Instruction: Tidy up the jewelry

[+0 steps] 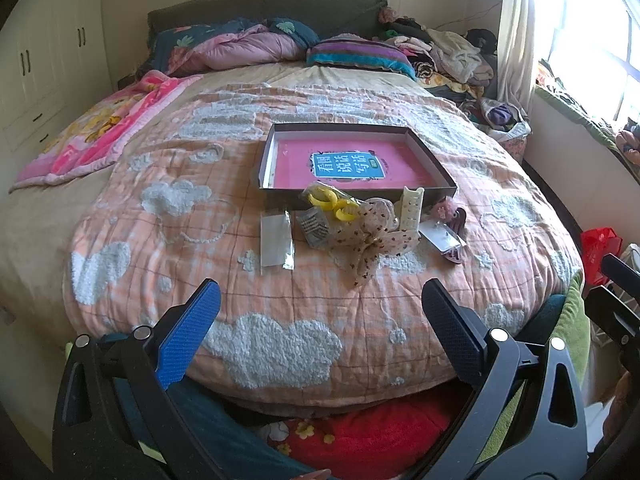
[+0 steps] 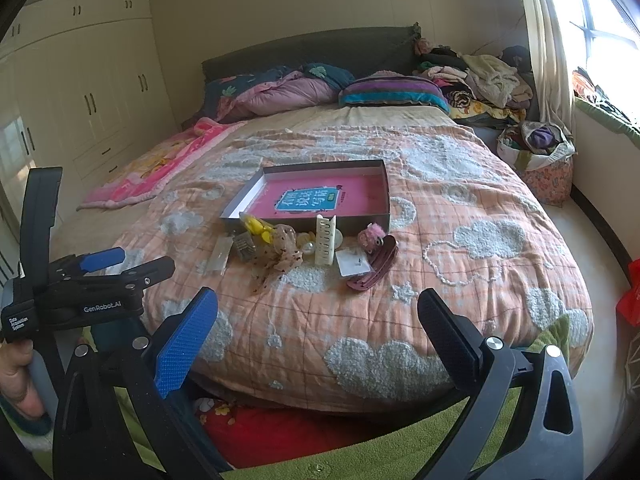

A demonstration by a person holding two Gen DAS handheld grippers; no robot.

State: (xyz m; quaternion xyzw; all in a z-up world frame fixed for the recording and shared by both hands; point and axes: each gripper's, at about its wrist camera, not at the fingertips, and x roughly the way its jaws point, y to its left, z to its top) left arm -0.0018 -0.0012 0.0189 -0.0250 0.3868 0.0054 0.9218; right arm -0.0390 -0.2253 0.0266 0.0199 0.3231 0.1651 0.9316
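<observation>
Right now hovering at the foot of the bed (image 1: 120, 184), w/ nothing picked up yet — looks like the very start of the sorting.

Left gripper (image 1: 320, 316): jaws spread wide, gripping nothing. Right gripper (image 2: 318, 320): same, jaws wide apart and empty. Both sitting well back from the pile, pointing toward it.

Lying on the peach checked quilt w/ fluffy cloud patches (image 1: 280, 344): shallow dark cardboard box w/ a pink book inside (image 1: 436, 162), open-topped, mid-bed. Clustering just in front of its near wall, some bits touching it:
- yellow plastic hair clips (image 1: 326, 202), partly in clear wrap
- beige dotted fabric bow (image 1: 368, 240), sprawling over its neighbours
- cream ridged hair clip (image 1: 412, 210), leaning against the box wall
- clear flat plastic sleeve (image 1: 276, 240), leftmost, apart from the rest
- small grey comb-like clip (image 1: 316, 228), between sleeve and bow
- dark maroon claw clip (image 2: 374, 268) w/ a white card (image 2: 354, 264) resting on it, rightmost
- pink fuzzy hair tie (image 2: 374, 236), just behind the maroon clip

Next move prob. calling for: advancing one gripper over the pile, narrowing onto a single piece at the edge (maroon clip for the right side, sleeve for the left), then lifting into the box. Bow tangling w/ adjacent pieces likely, so better taking outliers first.
</observation>
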